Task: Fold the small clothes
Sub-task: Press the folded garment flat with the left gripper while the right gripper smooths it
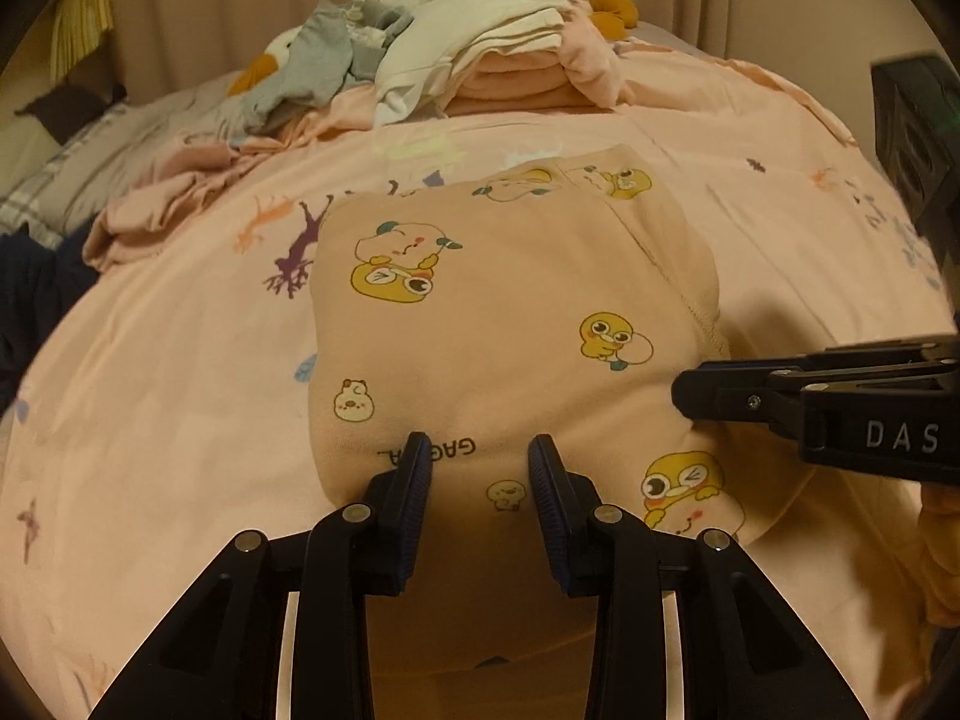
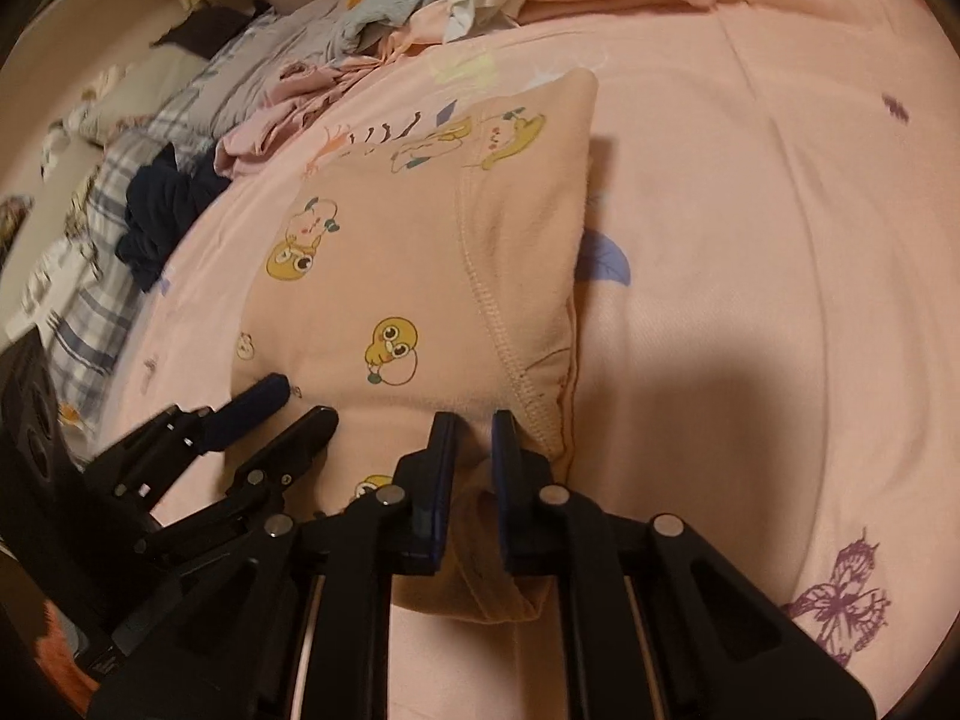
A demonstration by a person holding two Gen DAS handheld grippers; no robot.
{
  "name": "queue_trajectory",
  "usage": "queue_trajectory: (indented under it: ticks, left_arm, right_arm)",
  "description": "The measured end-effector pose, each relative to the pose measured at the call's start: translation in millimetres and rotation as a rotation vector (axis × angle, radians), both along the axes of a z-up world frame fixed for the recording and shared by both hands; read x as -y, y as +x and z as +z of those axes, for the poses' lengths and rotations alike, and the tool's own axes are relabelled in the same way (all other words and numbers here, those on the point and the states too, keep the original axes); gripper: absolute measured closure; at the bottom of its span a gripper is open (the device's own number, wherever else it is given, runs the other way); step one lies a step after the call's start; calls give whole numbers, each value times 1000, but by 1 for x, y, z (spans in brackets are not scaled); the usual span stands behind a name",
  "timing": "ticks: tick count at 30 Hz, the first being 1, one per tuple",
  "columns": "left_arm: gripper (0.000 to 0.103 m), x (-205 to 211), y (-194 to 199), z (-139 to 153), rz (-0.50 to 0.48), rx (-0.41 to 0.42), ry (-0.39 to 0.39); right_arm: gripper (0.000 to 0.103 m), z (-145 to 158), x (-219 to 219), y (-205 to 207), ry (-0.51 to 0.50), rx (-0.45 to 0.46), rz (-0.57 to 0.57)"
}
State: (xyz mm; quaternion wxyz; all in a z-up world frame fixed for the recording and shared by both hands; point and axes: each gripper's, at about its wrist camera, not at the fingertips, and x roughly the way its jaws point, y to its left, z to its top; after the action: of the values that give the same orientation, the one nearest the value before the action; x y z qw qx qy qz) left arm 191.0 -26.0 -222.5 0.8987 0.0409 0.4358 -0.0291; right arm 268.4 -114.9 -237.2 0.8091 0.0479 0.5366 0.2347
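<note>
Left wrist view: a small peach garment (image 1: pixel 498 324) printed with yellow ducks lies folded on a pink bedspread (image 1: pixel 168 408) that carries tree and butterfly prints. The left gripper (image 1: pixel 480 462) comes in over the garment's near edge, jaws partly apart, with the cloth bunched up between them; the pads look to touch the fabric on both sides, though how firmly they press I cannot tell. The right gripper (image 1: pixel 684 396) enters from the right edge of this view, seen side-on, its tip on the garment's right part beside a seam; its jaws look closed. Behind, at the far side of the bed, a heap of clothes (image 1: pixel 480 54): white, pink and grey pieces, some folded flat, some loose. A crumpled pink piece (image 1: pixel 174 204) sits left of the garment, well apart from it.

Right wrist view: the right gripper (image 2: pixel 474 420) has its jaws narrow, pinched on a ridge of the garment (image 2: pixel 390 276) at the near edge, just left of the overlocked seam. Fabric hangs in a fold below the pads. The left gripper (image 2: pixel 300 402) shows at lower left, blurred, its two fingers apart and lying on the garment's near left corner. A dark blue cloth (image 2: pixel 162 222) lies at the bed's left edge on a plaid sheet (image 2: pixel 90 336). A purple butterfly print (image 2: pixel 840 600) shows on the bedspread at lower right
</note>
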Motion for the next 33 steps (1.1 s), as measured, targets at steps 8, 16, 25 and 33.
queue_trajectory:
  ticks: [8,16,25,33]
  left_arm:
    - [66,-4,-1,4,5,-29,-33]
    - [66,-16,-26,7,-10,-81,-149]
    - [66,-21,-38,-3,14,-77,-197]
    - [66,-18,-38,-4,11,-72,-181]
  right_arm:
    - [93,2,3,3,-12,-16,-32]
    - [86,22,-4,-29,9,-31,1]
    - [90,-4,8,-49,13,-30,-43]
    - [88,1,-20,-64,-191,107,2]
